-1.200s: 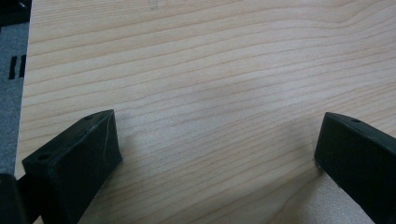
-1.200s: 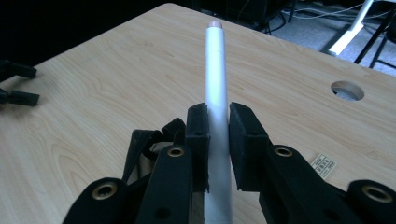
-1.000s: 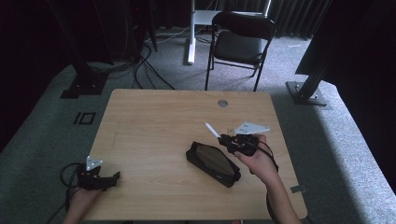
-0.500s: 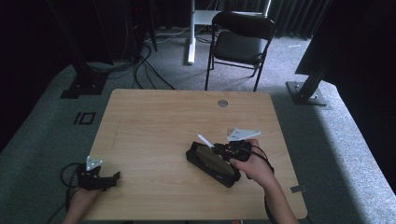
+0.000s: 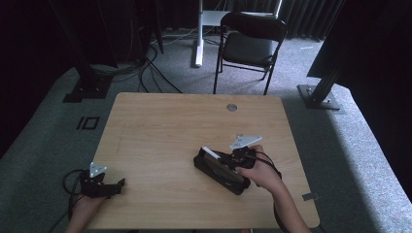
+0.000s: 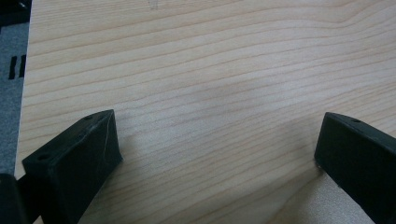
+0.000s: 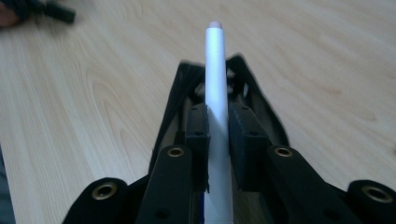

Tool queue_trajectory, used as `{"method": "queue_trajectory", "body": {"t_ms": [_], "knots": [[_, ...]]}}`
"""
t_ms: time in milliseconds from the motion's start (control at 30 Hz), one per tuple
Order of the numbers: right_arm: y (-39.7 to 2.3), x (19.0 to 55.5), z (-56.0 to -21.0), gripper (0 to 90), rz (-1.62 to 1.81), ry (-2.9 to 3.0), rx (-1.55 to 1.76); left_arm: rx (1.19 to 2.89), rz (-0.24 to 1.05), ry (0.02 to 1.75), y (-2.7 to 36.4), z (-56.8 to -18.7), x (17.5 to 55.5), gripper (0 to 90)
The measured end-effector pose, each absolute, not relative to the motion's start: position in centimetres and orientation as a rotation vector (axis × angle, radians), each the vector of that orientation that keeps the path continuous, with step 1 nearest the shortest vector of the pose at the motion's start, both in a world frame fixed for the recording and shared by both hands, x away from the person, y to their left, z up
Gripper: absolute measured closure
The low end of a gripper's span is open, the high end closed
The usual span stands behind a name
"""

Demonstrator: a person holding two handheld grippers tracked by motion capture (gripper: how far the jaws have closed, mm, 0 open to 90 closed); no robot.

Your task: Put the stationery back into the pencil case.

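A black open pencil case (image 5: 221,170) lies on the wooden table (image 5: 184,126), right of centre near the front. My right gripper (image 5: 221,156) hangs just above it, shut on a white pen (image 5: 210,152) that points left along the case. In the right gripper view the white pen (image 7: 216,79) stands clamped between the two black pads (image 7: 198,140), with the case (image 7: 180,93) open beneath it. At the table's front left corner my left gripper (image 5: 119,183) rests low and open. Its wide-apart fingers (image 6: 74,158) frame bare wood in the left gripper view.
A round cable hole (image 5: 231,107) sits near the table's far edge. Behind the table stands a black folding chair (image 5: 250,46). Cables (image 5: 155,68) run over the grey carpet, and dark stand bases (image 5: 320,94) sit at both sides.
My right gripper has carried the white pen leftward and toward the front, from beside the case to just over its opening. The left gripper has stayed put.
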State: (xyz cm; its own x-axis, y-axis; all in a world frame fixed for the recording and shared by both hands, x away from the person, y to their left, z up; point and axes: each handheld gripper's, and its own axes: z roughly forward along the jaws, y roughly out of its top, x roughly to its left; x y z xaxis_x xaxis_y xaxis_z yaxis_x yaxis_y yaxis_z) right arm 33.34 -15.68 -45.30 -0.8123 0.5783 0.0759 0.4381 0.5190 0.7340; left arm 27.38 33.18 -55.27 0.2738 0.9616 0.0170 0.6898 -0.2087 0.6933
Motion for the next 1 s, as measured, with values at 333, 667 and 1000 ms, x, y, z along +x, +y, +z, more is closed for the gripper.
{"method": "queue_trajectory", "body": {"t_ms": [333, 667, 1000], "knots": [[-15.2, 34.1, -47.0, 78.6, 1.075, 2.639, 0.886, 1.977, 0.616, 1.481, 33.2, -55.3, 27.4, 0.4], [-14.5, 34.9, -48.2, 78.6, 0.963, 2.704, 0.931, 1.977, 0.617, 1.481, 33.2, -55.3, 27.4, 0.4], [-12.9, 35.1, -49.0, 78.6, 0.897, 2.743, 0.893, 1.977, 0.616, 1.481, 33.2, -55.3, 27.4, 0.4]]}}
